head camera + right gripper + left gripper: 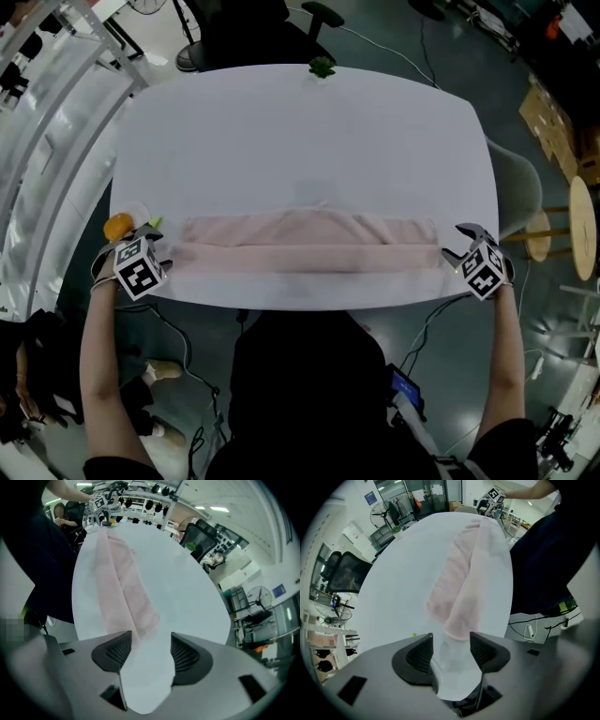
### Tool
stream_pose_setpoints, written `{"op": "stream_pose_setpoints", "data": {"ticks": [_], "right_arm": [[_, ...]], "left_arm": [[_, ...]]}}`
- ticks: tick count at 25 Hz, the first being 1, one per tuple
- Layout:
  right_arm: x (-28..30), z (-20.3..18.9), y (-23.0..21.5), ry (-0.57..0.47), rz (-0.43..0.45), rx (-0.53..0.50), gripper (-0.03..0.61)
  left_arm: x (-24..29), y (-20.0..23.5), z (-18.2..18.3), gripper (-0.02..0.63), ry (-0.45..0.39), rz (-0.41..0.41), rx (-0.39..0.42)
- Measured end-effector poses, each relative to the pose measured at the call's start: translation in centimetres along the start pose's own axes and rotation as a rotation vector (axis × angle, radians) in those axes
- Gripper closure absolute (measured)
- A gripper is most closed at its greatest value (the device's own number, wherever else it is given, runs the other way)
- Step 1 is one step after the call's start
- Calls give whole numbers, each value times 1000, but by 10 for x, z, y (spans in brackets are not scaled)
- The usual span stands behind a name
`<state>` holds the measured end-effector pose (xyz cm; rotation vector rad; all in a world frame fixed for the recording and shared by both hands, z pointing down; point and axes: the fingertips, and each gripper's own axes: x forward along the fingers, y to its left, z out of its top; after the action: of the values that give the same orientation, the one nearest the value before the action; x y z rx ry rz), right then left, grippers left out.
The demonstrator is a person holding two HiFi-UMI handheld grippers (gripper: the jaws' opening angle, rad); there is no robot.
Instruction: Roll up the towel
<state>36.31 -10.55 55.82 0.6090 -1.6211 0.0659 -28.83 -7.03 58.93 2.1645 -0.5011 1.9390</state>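
Gaping, left tool point(450, 652) and right tool point(150, 651) flank towel point(309, 246).

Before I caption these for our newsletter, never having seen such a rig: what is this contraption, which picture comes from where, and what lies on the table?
There is no robot here: a person holds a grasping tool in each hand. The head view comes from a camera on the person's head, looking down. The other two come from cameras riding on the left tool and the right tool, each looking along its own jaws. On the white table lies a pink towel, stretched as a long strip along the near edge. One tool is at each end of it, jaws apart, holding nothing.
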Motion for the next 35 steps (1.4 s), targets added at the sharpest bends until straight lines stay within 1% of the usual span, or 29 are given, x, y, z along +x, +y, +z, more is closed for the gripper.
{"op": "stream_pose_setpoints", "data": {"ticks": [2, 3, 5, 8, 12, 15, 18, 20, 22, 24, 25, 27, 28, 29, 30, 32, 35], "right_arm": [[-14, -2, 2, -32, -15, 59, 282], [-21, -2, 4, -51, -23, 80, 282], [-30, -2, 15, -83, -37, 87, 282], [-30, -1, 43, -82, -38, 22, 287], [-10, 1, 76, -75, -42, -58, 305], [7, 3, 89, -68, -68, -95, 338], [20, 3, 95, -74, -81, -61, 366], [26, 2, 93, -76, -91, -39, 384], [29, 1, 88, -77, -112, -27, 418], [31, 1, 85, -78, -132, -16, 464], [34, 1, 85, -75, -144, -17, 476], [37, 0, 86, -60, -172, -44, 492], [37, 0, 86, -49, -189, -67, 505], [37, -1, 85, -38, -206, -94, 513], [35, 0, 83, -29, -221, -121, 532], [28, 3, 74, -22, -246, -173, 543], [11, 12, 55, -24, -294, -263, 546]], "left_arm": [[-5, -8, -6, 339, -13, 7, -7], [-6, -13, -7, 339, -27, 10, -11], [-7, -26, -3, 339, -64, 18, -16], [0, -43, 4, 344, -98, 36, -20], [14, -54, 8, 356, -97, 64, -13], [22, -51, 12, 382, -98, 99, 0], [30, -47, 12, 414, -91, 108, 6], [34, -45, 12, 428, -79, 113, 27], [38, -42, 13, 448, -69, 127, 47], [41, -41, 13, 472, -63, 135, 51], [42, -41, 12, 478, -63, 132, 50], [42, -41, 13, 483, -66, 132, 52], [41, -40, 12, 489, -62, 146, 61], [40, -38, 12, 524, -51, 170, 82], [39, -35, 10, 541, -34, 197, 115], [35, -30, 10, 549, -9, 234, 176], [21, -19, 17, 555, -12, 273, 210]]}}
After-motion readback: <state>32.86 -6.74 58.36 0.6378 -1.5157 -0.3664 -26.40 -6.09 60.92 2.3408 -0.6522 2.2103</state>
